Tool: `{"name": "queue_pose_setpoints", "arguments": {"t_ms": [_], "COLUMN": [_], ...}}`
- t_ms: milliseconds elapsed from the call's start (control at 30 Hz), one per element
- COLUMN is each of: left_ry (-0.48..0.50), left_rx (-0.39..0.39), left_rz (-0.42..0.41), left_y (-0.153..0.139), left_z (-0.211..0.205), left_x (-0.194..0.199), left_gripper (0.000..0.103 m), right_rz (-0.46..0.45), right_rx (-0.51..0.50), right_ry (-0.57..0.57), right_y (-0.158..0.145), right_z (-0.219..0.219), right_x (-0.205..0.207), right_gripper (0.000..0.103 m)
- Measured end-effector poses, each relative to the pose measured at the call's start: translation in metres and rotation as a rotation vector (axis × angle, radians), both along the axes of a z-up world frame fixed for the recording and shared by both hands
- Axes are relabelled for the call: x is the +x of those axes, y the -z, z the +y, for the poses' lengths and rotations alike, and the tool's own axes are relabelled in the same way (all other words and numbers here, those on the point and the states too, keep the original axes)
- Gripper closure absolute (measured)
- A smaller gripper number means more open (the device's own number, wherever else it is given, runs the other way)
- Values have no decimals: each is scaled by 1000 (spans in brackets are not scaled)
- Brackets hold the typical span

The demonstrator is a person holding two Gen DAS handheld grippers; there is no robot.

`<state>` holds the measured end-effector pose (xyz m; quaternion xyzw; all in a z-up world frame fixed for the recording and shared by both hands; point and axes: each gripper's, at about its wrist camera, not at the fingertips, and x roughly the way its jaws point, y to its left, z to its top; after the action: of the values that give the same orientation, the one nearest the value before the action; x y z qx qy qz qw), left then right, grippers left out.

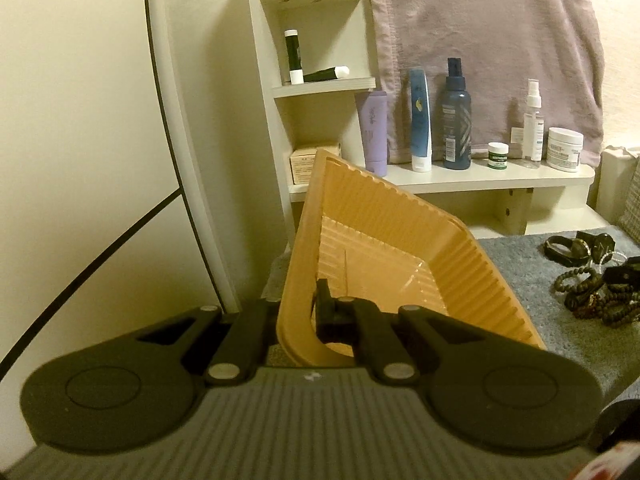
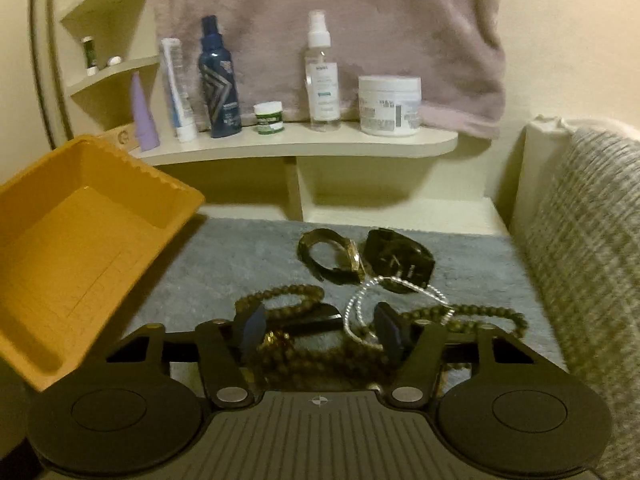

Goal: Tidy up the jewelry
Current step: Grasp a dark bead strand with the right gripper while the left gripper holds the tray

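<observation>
My left gripper point(image 1: 298, 312) is shut on the near wall of an empty orange plastic bin point(image 1: 400, 248) and holds it tilted above the grey mat. The bin also shows at the left of the right wrist view point(image 2: 80, 232), lifted and tipped. My right gripper point(image 2: 320, 330) is open, its fingers straddling a pile of brown bead bracelets point(image 2: 320, 354) and a silver twisted bangle point(image 2: 394, 294) on the mat. Two dark watches point(image 2: 332, 258) point(image 2: 402, 260) lie just beyond. The jewelry pile shows at the right of the left wrist view point(image 1: 592, 280).
A grey mat point(image 2: 240, 256) covers the surface. A cream shelf point(image 2: 304, 144) behind holds bottles, tubes and jars, with a pink towel point(image 2: 320, 8) hanging above. A woven cushion point(image 2: 584, 248) stands at the right. A mirror edge point(image 1: 176, 128) is at the left.
</observation>
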<state>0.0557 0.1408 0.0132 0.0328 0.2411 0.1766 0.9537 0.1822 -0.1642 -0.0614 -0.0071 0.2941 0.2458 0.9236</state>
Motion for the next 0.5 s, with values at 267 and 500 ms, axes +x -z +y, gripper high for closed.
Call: {"name": "queue_pose_setpoints", "arguments": {"t_ms": [267,500], "left_ry": [-7,-5], "left_rx": [-10,-25], "left_rz": [2,-1], "left_y": [0,0], "left_z": [3,5], "left_x": [1,1], "left_gripper": [99,99], "right_rz": [112,134], "right_rx": [55,20], "right_ry": [65,73], "right_y": [8,8], "right_z": [18,28], "right_x": [32,50], "right_gripper": [57,64]}}
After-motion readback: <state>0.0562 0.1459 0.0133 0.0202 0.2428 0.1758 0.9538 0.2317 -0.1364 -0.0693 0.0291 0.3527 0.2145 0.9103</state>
